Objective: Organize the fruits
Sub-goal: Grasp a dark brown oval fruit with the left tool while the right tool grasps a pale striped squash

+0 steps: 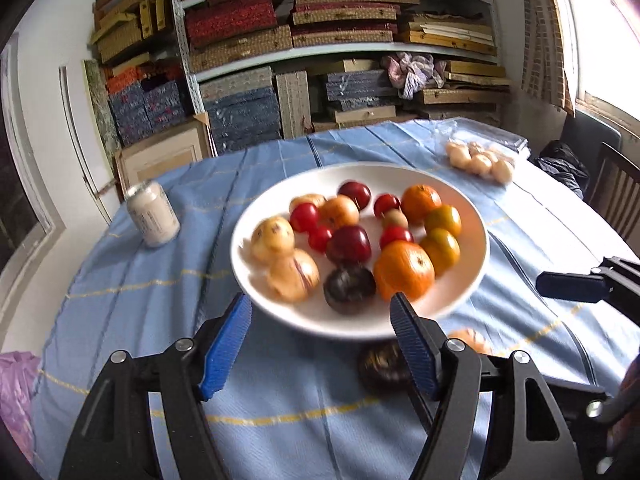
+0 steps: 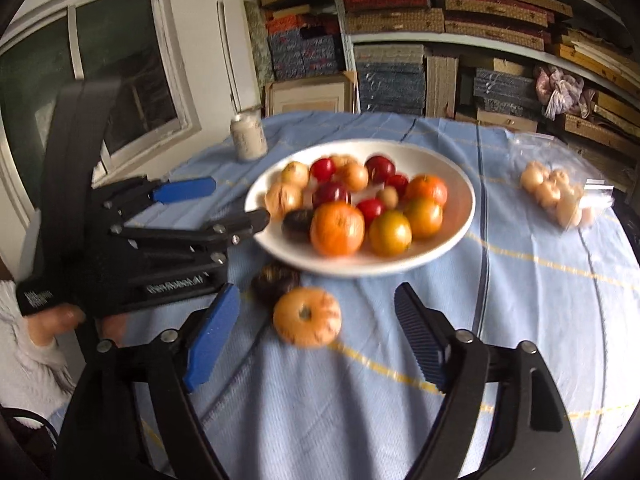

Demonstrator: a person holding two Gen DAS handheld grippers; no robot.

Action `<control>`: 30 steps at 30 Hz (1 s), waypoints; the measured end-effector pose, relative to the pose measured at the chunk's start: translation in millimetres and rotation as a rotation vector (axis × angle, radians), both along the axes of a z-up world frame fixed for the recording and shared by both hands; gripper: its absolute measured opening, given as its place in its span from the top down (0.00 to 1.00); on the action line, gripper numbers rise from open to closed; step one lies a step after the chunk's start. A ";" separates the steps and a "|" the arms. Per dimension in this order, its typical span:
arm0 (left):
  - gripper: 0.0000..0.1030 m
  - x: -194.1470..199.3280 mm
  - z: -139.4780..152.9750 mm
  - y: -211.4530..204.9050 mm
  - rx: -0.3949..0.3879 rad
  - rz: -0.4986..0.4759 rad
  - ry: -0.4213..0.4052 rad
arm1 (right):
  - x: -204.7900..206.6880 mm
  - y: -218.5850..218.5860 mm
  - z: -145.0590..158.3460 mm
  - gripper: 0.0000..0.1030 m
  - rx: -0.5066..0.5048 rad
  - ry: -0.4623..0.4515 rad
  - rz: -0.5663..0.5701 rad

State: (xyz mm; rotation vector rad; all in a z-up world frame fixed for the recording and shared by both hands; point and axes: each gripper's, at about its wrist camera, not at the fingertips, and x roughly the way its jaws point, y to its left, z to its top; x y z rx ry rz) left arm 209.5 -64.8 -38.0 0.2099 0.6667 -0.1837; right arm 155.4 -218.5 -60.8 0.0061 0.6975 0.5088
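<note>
Blue checked cloth (image 2: 520,320) is covering the round table on which I am working, seen from both wrist cameras. Nearest, my right gripper (image 2: 318,320) is standing with its jaws spread wide and nothing between the pads; a pale orange striped fruit (image 2: 307,317) is lying on the cloth just ahead of the gap, touching neither pad. My left gripper (image 1: 320,322) is likewise gaping and gripping nothing, its tips hovering at the near rim of the white plate (image 1: 478,236). A dark purple fruit (image 2: 275,282) is resting on the cloth just beside the striped one, at the near edge of the plate. On the plate, fruits are lying grouped: yellow ones at left, small red ones (image 1: 304,217) and dark red ones in the middle, a large orange (image 1: 405,269) near right, greenish-orange ones beyond it. Farther left, a white jar (image 1: 153,215) is standing upright on the cloth. At far right, a clear bag of pale round fruits (image 2: 556,196) is lying well apart from the plate. Behind the table, shelves (image 1: 340,52) are holding stacked woven boxes.
</note>
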 end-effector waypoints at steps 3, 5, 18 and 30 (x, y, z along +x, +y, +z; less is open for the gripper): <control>0.29 1.3 -11.2 -1.7 0.000 -0.010 0.028 | 4.1 1.8 -13.4 0.24 -0.028 0.036 0.002; 0.29 3.7 -17.8 -3.2 0.007 -0.018 0.043 | 8.2 1.6 -19.5 0.24 -0.032 0.055 0.001; 0.28 7.4 -34.4 -1.1 -0.075 -0.093 0.158 | 17.8 5.5 -28.3 0.24 -0.049 0.102 0.025; 0.42 9.0 -45.4 -4.0 -0.126 -0.154 0.232 | 18.8 10.0 -33.5 0.26 -0.089 0.129 0.053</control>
